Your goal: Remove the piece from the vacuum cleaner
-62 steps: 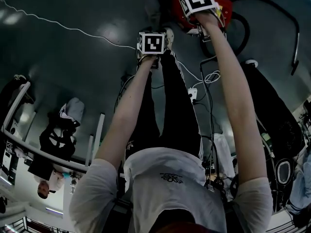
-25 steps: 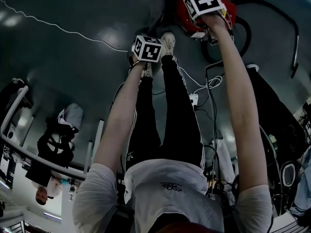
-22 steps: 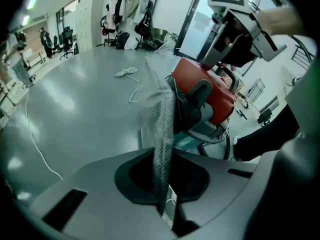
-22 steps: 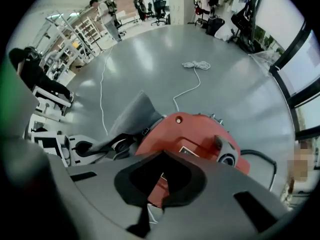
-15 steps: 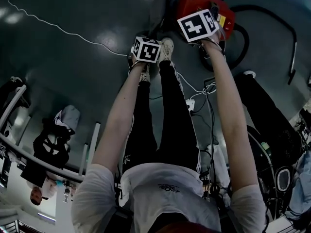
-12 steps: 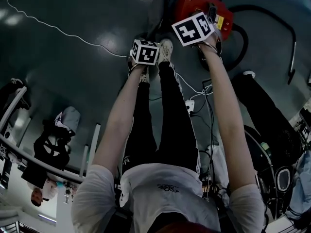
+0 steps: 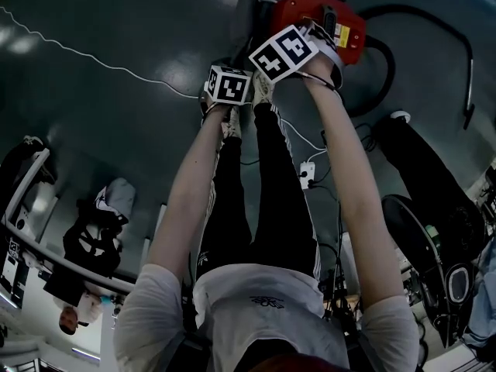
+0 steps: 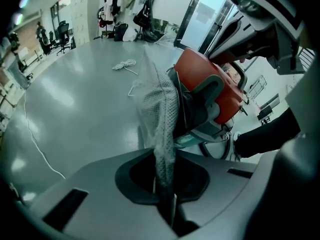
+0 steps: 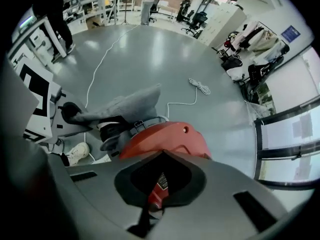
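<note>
Grey mesh filter bag [image 8: 161, 111], pinched by the left hand-held gripper [image 8: 166, 204], wants a steady pull while the right hand-held gripper [image 9: 152, 196], clamped on the red vacuum cleaner [image 9: 167, 136], braces it.

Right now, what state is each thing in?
left gripper: shut on mesh cloth
mesh cloth: stretched between left gripper and vacuum cleaner
right gripper: shut on vacuum cleaner's red shell
vacuum cleaner: on the floor, held by right gripper
white cord: lying loose on floor
</note>
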`<state>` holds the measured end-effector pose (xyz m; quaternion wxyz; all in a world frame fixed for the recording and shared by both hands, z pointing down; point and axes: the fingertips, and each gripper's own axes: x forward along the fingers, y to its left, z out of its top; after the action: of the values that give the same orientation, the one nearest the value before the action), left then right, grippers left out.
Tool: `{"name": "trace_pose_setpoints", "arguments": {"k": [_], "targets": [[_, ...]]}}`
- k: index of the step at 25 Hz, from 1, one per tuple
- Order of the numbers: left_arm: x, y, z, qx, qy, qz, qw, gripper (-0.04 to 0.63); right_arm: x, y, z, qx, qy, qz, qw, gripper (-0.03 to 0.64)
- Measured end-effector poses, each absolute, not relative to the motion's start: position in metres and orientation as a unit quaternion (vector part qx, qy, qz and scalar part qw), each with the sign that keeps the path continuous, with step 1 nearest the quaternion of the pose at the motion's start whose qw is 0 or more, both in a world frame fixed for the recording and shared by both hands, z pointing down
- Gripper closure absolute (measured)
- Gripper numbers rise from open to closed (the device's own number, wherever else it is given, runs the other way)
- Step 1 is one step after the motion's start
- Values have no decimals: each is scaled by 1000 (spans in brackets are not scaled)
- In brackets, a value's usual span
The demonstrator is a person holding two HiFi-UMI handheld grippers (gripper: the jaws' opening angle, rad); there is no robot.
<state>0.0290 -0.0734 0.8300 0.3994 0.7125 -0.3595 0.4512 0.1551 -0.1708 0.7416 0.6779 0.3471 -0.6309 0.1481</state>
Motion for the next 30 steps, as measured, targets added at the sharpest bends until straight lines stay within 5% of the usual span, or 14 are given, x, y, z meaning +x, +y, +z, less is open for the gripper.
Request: {"name": "trace_pose_setpoints", "arguments": {"k": [15, 20, 25, 30], "targets": [[3, -112, 827, 713, -403, 407, 405, 580, 145, -198, 739, 343, -620, 84, 701, 618], [-18, -106, 823, 720, -400, 411, 390, 579, 171, -159, 746, 262, -551, 2, 793, 621], [-19, -93, 820, 748, -348, 464, 323, 580, 170, -148, 747, 271, -584, 33, 764, 620], [-22, -89, 822, 738, -366, 452, 342, 580, 117, -157, 730, 271, -673, 86, 683, 620]]}}
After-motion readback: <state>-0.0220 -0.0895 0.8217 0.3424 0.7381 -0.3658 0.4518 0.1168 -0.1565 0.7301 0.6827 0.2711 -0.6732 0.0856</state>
